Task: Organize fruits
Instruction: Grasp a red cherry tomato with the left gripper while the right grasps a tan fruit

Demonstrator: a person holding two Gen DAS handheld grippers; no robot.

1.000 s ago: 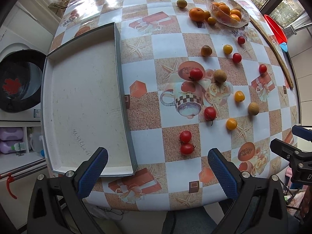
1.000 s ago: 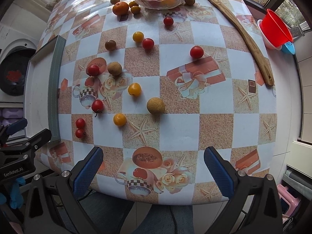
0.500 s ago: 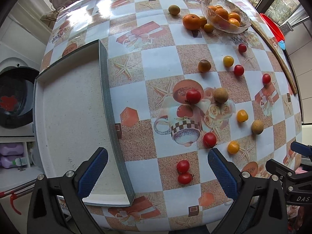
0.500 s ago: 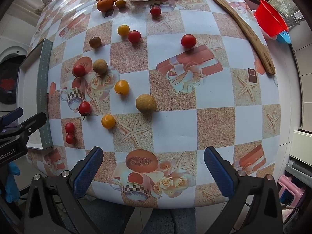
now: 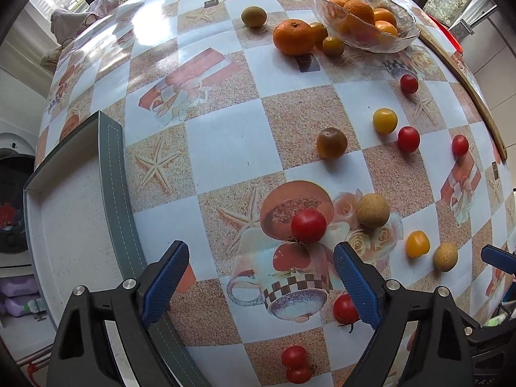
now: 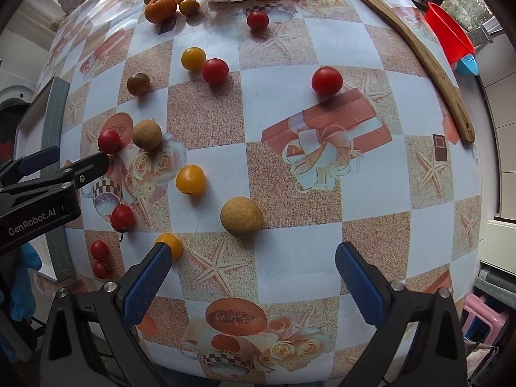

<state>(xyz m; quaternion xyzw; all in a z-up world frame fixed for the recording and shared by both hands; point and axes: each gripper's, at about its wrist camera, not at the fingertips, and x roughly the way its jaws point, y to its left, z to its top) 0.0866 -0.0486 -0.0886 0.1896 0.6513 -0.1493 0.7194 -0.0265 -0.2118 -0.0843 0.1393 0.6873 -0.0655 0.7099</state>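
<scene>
Tomatoes [image 5: 308, 225] scattered near tray [image 5: 109, 167]; left gripper [image 5: 258, 277], right gripper [image 6: 251, 277] both spread wide, empty.

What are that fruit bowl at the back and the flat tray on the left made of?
The clear rippled fruit bowl looks like textured glass, possibly clear plastic: it is see-through and glints, with the oranges visible through its wall. The shallow grey-rimmed tray seems covered in matte leather-like material, judging by the stitched seam along its rim; its floor is speckled white.

Both grippers have moved forward over the table: a red tomato [image 5: 308, 225] now sits just ahead of the left gripper's [image 5: 261, 275] open jaws, a tan fruit [image 6: 242, 216] ahead of the right gripper's [image 6: 253, 282].
</scene>
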